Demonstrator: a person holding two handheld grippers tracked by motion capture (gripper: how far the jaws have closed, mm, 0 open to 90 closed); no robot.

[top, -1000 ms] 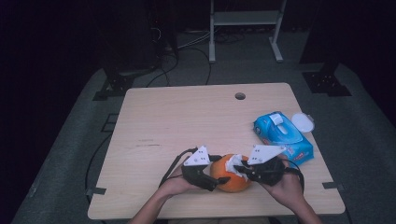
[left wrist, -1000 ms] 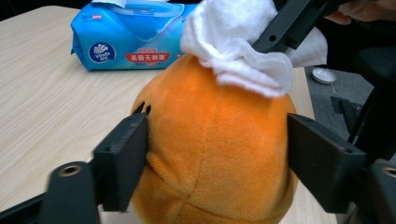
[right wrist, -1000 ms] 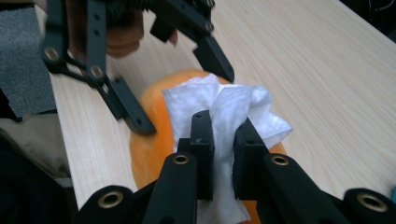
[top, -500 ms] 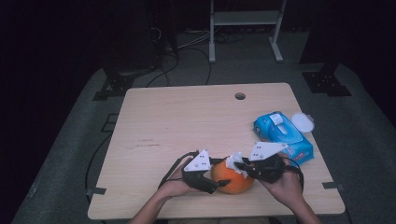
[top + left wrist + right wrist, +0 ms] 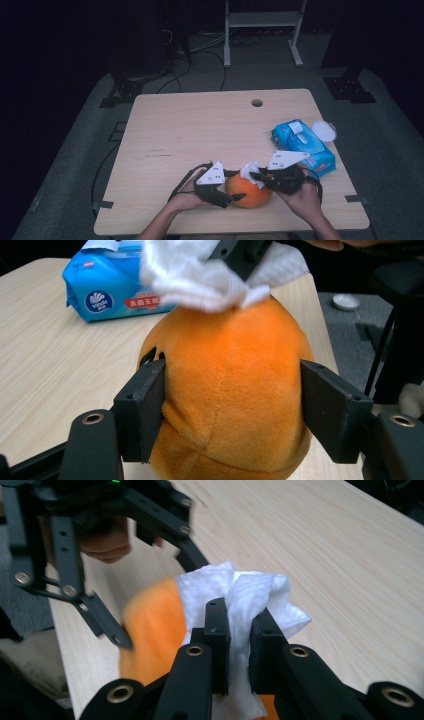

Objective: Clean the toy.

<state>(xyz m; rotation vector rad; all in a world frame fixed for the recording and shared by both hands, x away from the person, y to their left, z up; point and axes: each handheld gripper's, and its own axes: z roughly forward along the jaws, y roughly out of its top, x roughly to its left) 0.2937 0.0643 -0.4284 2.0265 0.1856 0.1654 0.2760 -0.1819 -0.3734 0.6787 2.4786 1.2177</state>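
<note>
Wiping step under way. Left gripper (image 5: 234, 196) just closing, clamped on plush orange (image 5: 250, 190) at near edge of surface (image 5: 200, 130). Right gripper (image 5: 239, 622) pinching wipe (image 5: 250, 592) atop orange. Next, probably: rubbing across top, fruit held steady.

A round blue-and-white logo and a red label band with white characters were seen on the blue wipes pack (image 5: 107, 287) in the left gripper view; neither was sharp enough to be read.
</note>
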